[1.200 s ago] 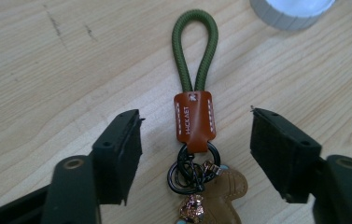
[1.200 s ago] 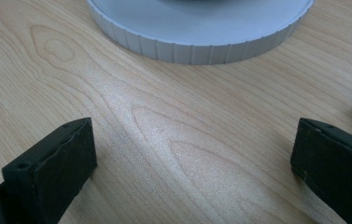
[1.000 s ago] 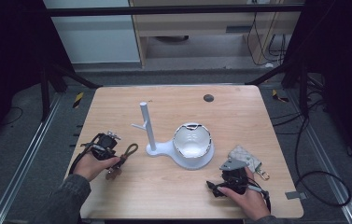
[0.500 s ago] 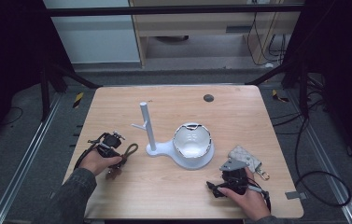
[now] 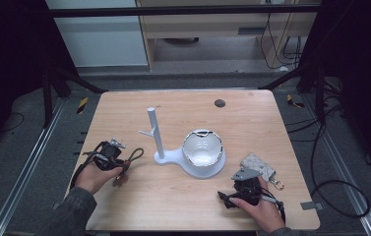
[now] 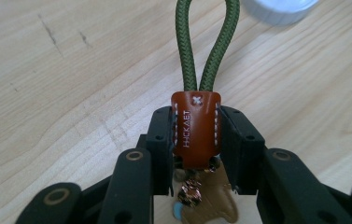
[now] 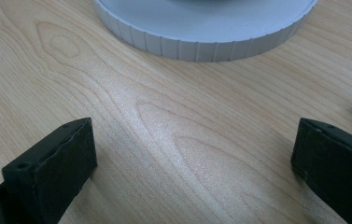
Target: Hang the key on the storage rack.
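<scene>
My left gripper (image 6: 196, 140) is shut on the brown leather tab (image 6: 196, 128) of a keychain, and its green cord loop (image 6: 206, 42) stretches ahead over the wood. In the high view the left gripper (image 5: 116, 158) lies low at the table's left with the cord loop (image 5: 135, 155) pointing toward the white stand. The stand's round base (image 5: 207, 167) carries a white bowl (image 5: 201, 146), and its upright post (image 5: 154, 130) has a side peg. My right gripper (image 5: 228, 197) rests open on the table near the front right. Its jaws (image 7: 192, 172) stand wide apart, facing the ribbed base rim (image 7: 201, 44).
A quilted grey pouch (image 5: 258, 166) with a metal clasp lies just right of my right gripper. A dark round hole (image 5: 219, 103) marks the table's far side. Bare wood (image 5: 173, 196) lies between my two hands.
My left hand has shifted slightly, with the keychain in its jaws. The right hand has not moved.
</scene>
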A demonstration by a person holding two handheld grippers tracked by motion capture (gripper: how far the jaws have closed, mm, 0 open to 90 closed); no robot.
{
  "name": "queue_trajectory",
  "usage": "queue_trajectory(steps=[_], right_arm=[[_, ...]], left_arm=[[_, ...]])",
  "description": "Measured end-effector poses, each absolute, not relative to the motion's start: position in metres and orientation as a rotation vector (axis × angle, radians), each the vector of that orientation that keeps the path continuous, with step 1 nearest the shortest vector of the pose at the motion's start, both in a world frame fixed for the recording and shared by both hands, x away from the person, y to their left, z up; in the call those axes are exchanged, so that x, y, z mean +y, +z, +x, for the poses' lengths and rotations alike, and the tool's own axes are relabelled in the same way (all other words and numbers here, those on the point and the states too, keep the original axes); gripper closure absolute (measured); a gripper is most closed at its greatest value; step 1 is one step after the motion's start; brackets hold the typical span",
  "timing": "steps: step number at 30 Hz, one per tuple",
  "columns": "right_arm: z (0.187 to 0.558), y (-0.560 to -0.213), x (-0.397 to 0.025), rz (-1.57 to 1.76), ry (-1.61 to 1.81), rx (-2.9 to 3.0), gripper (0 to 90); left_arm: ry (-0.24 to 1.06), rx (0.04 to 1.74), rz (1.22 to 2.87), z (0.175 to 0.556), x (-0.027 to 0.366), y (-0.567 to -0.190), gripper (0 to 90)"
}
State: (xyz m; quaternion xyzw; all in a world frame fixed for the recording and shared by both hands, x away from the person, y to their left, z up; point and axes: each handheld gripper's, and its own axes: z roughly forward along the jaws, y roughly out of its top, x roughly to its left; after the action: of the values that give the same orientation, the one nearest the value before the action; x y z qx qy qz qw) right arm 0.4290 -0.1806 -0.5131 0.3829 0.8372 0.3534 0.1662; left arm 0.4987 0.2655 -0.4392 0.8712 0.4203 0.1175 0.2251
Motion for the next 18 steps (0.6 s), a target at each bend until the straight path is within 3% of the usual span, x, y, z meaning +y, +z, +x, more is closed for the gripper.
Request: queue_trajectory(steps=[9, 18], right_arm=[[0.429, -0.513, -0.18, 1.092, 1.007, 2.383, 0.2], [0.429, -0.513, -0.18, 1.093, 1.007, 2.382, 0.2]], left_arm=[[0.467, 0.988, 2.177, 0.439, 0.269, -0.413, 65.8], [0.547, 0.935, 2.024, 0.417, 0.263, -0.395, 65.7]])
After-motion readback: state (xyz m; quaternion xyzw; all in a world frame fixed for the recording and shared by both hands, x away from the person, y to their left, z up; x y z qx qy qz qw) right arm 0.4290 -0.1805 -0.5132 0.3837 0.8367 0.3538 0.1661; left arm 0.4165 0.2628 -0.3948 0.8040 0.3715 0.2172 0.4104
